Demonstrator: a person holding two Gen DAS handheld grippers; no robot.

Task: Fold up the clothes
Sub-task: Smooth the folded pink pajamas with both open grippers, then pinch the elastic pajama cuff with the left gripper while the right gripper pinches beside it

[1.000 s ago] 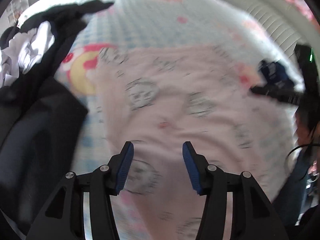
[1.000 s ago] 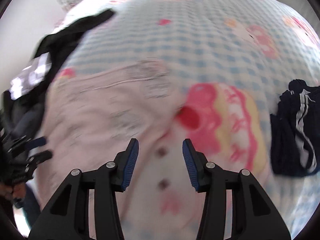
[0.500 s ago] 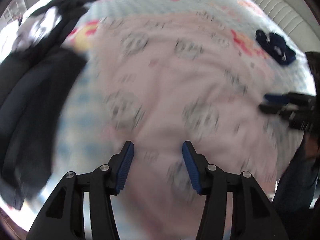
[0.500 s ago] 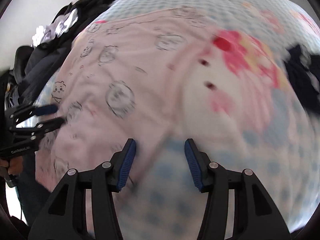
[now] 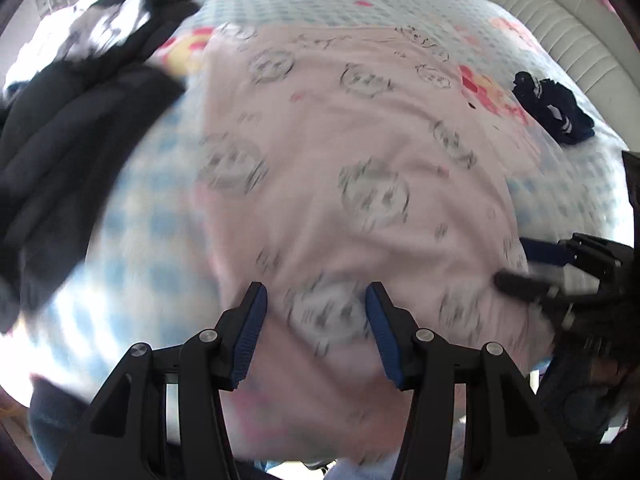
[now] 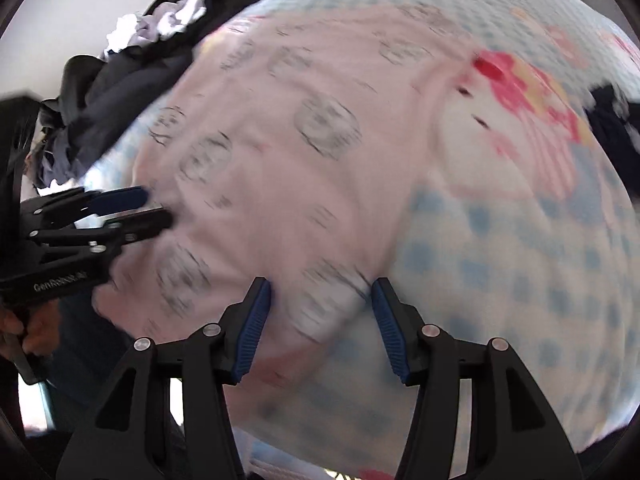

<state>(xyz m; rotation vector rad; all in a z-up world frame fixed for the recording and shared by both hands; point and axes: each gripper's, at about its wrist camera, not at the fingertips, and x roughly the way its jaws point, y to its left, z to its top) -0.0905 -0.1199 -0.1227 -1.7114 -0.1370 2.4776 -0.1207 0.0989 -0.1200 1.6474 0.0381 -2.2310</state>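
Blue-checked bedsheet with cartoon prints covers the bed. Pink garment with printed faces lies spread flat at centre. Left gripper hangs over its near hem, jaws apart, gripping nothing. Right gripper is above the hem's right corner, jaws opening, cloth between them but unpinched. Dark clothes pile lies left; folded navy garment lies far right.
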